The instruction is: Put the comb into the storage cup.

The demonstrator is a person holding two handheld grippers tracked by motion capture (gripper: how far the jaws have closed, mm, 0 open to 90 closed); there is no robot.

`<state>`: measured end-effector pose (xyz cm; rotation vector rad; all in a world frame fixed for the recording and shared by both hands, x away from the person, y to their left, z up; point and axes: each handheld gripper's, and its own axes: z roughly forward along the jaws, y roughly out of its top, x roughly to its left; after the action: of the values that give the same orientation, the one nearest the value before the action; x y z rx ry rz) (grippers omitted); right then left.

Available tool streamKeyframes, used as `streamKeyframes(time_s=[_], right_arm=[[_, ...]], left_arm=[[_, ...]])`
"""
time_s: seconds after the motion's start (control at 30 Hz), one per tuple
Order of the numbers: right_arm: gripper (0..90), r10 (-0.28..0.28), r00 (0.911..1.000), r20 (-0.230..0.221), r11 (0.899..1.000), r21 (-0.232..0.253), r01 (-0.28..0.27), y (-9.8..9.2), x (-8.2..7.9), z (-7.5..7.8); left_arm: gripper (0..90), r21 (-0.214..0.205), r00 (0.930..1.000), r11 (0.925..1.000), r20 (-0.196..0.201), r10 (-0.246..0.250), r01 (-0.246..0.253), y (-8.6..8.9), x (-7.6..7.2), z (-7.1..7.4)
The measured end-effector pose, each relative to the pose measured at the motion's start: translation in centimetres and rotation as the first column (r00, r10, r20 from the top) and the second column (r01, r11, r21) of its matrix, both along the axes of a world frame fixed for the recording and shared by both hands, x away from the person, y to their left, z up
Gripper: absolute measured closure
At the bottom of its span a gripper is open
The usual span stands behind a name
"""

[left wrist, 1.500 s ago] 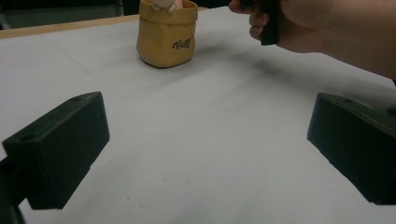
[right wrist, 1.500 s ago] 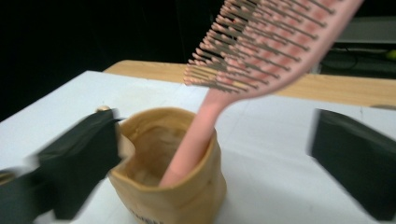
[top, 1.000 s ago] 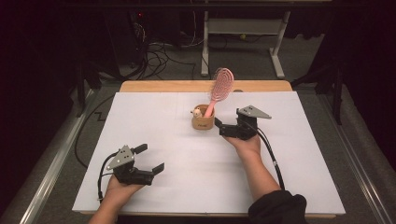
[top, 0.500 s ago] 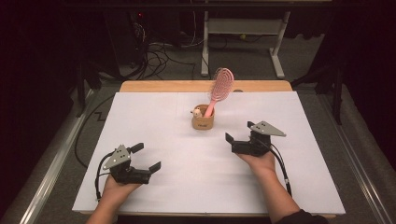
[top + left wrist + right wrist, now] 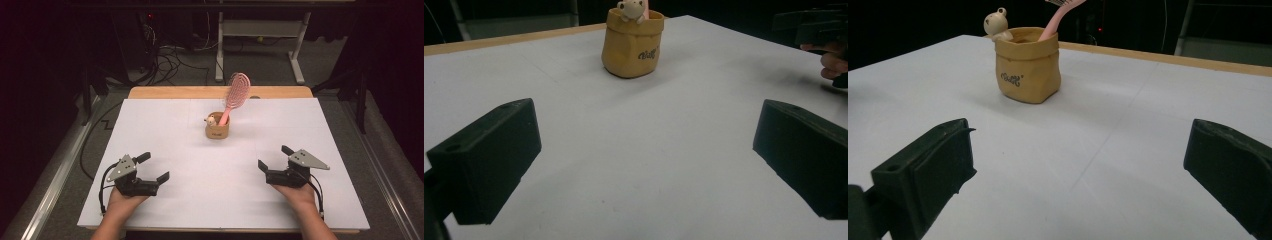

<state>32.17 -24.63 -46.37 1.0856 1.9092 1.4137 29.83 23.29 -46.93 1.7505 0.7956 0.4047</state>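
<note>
Right tool sitting wide open, nothing between the jaws, resting low on the white bench well off to the near right of the tan pouch. Same deal with the left tool: jaws spread wide, empty, parked well to the near left of the pouch. Both pointed roughly inward at that pouch, each one cupped from behind by a hand.

Tan pouch standing upright near the far middle of the bench, crumpled rolled rim, some dark lettering on the side. Pink hairbrush stuck handle-down in it, head poking up and leaning away to the far right of the pouch. Little cream animal figure perched at the pouch rim, on its left side in the high view.

From the left gripper view, pouch dead ahead between the jaws but far off. Same from the right gripper view, pouch ahead and well apart, brush handle sticking out the top.
</note>
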Motion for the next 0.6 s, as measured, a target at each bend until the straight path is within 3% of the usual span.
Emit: streamKeyframes(time_s=[0.17,0.6], right_arm=[[0.3,-0.006,1.0000,0.004,1.000,-0.002,0.006,-1.5,-1.4,-0.1],[0.3,-0.039,0.9967,0.071,0.999,0.016,0.038,-5.0,-5.1,-0.5]], left_arm=[[0.0,0.008,1.0000,1.0000,0.003,0.003,-0.003,0.2,-0.1,0.0],[0.0,-0.009,0.9992,0.9993,0.018,0.035,-0.035,1.1,-0.2,0.2]])
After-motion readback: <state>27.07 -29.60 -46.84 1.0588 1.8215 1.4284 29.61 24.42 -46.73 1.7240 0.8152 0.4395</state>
